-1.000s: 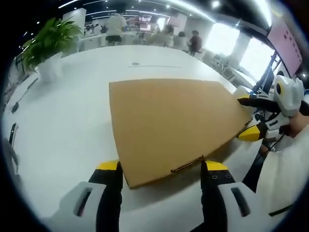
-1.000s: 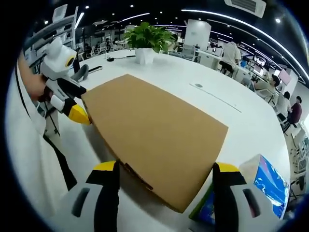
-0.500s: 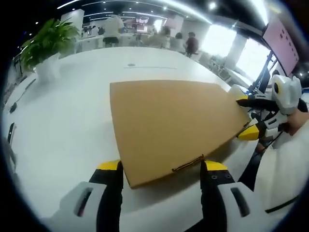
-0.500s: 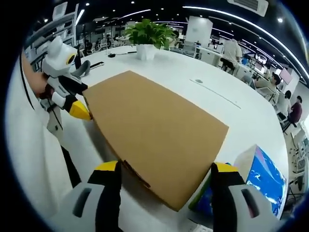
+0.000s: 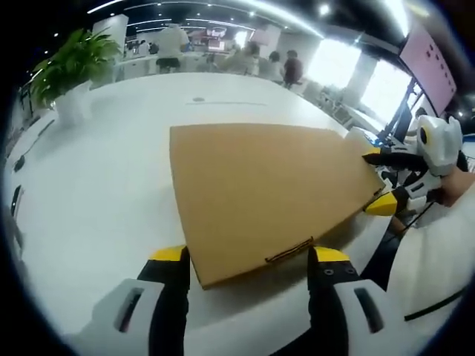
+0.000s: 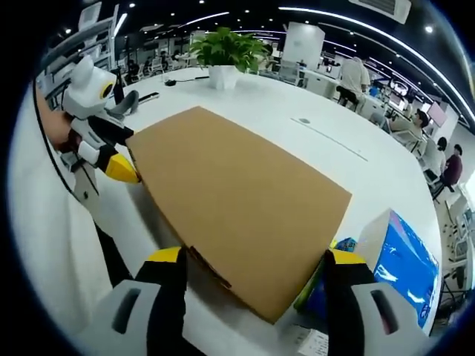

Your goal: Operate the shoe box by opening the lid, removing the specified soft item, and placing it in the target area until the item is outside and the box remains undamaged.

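Note:
A flat brown cardboard lid (image 5: 267, 185) lies over the white table (image 5: 96, 185). Its near end sits between the wide-apart jaws of my left gripper (image 5: 249, 256), which is open. In the right gripper view the same lid (image 6: 237, 196) has its other end between the spread jaws of my open right gripper (image 6: 256, 259). Each gripper also shows at the lid's far corner in the other view: the right gripper (image 5: 378, 178) and the left gripper (image 6: 125, 154), held by a person's hand. A blue and white box (image 6: 404, 259) peeks from under the lid's right edge. The soft item is hidden.
A potted green plant (image 5: 74, 63) (image 6: 223, 52) stands far back on the table. People sit and stand at desks behind it. A white paper label (image 6: 312, 343) lies by the blue box. A sleeve in white cloth (image 6: 44, 245) is at the left.
In the right gripper view more of the blue and white box shows beside the lid than a second ago. Both grippers keep their places at the lid's ends.

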Demonstrator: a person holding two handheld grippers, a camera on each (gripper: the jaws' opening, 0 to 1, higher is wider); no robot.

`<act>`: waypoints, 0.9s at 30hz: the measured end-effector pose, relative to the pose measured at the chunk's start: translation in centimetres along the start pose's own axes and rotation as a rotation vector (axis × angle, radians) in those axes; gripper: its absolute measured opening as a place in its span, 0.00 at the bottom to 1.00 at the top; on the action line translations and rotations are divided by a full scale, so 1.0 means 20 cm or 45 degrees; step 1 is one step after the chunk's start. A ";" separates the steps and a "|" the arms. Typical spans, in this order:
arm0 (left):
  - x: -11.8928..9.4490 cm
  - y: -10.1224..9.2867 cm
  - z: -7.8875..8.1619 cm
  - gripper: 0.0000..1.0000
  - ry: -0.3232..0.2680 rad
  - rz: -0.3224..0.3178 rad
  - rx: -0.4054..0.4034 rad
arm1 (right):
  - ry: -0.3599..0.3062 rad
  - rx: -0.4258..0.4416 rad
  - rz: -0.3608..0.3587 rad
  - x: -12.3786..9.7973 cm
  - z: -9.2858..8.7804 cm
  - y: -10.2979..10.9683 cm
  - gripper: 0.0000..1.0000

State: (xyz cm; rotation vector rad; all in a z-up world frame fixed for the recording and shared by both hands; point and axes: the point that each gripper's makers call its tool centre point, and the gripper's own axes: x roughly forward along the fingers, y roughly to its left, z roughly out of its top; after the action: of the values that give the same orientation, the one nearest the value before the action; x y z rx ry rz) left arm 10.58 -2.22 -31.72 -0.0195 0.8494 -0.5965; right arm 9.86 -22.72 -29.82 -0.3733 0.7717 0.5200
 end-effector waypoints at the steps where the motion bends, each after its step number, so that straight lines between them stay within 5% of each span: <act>1: 0.00 0.00 0.00 0.65 0.000 0.001 0.000 | -0.001 -0.001 0.000 0.00 0.00 0.00 0.77; 27: -0.03 -0.04 -0.05 0.64 -0.001 0.012 -0.001 | 0.021 -0.065 -0.011 -0.04 -0.06 0.02 0.76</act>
State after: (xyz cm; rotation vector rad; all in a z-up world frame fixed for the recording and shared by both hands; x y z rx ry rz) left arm 9.08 -2.41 -31.71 -0.0164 0.8483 -0.5877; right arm 8.56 -23.23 -30.00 -0.4283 0.7734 0.5299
